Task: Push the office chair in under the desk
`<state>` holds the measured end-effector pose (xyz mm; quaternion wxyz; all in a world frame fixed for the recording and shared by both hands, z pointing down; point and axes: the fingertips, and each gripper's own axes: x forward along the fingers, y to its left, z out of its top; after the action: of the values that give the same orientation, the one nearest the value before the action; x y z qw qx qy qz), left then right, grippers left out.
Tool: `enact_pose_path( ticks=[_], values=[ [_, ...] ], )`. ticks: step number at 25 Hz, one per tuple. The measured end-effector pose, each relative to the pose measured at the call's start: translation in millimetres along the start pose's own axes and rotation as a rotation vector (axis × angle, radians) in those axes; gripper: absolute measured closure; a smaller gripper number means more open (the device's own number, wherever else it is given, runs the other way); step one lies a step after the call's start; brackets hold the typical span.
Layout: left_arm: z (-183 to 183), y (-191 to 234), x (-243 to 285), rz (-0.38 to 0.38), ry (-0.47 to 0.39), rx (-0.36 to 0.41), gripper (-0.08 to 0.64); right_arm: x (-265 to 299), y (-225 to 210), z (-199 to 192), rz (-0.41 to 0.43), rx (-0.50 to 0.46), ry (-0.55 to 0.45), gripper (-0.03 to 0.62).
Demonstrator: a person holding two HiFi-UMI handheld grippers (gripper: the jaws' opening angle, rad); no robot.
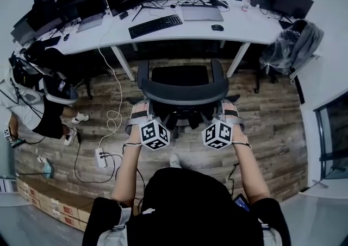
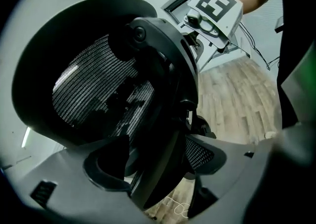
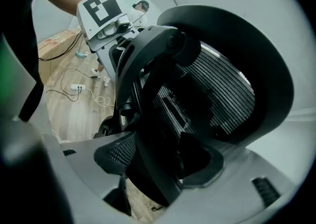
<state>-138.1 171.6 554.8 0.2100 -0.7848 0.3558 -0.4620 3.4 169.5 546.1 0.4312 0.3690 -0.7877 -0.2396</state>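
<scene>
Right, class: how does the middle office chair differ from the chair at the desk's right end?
The office chair is bare; the end chair is draped in grey clothing. The left gripper and right gripper straddle the office chair's backrest; no gripper touches the end chair. Both stand on wooden floor.

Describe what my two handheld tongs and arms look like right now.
Both are light grey plastic bodies. The left tongs and right tongs each carry a white cube printed with black square markers. The gripper views show dark, mesh-textured pads set into the grey jaws. Forearms are bare; the top is black, short-sleeved.
</scene>
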Motion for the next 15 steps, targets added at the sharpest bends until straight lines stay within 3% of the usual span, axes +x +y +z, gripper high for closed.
enact_pose_path(
  ticks=[15],
  values=[
    [-1,10,23,-0.054,-0.052,-0.005,0.199,21,2,0,0.076,-0.02,0.009,0.302]
  ],
)
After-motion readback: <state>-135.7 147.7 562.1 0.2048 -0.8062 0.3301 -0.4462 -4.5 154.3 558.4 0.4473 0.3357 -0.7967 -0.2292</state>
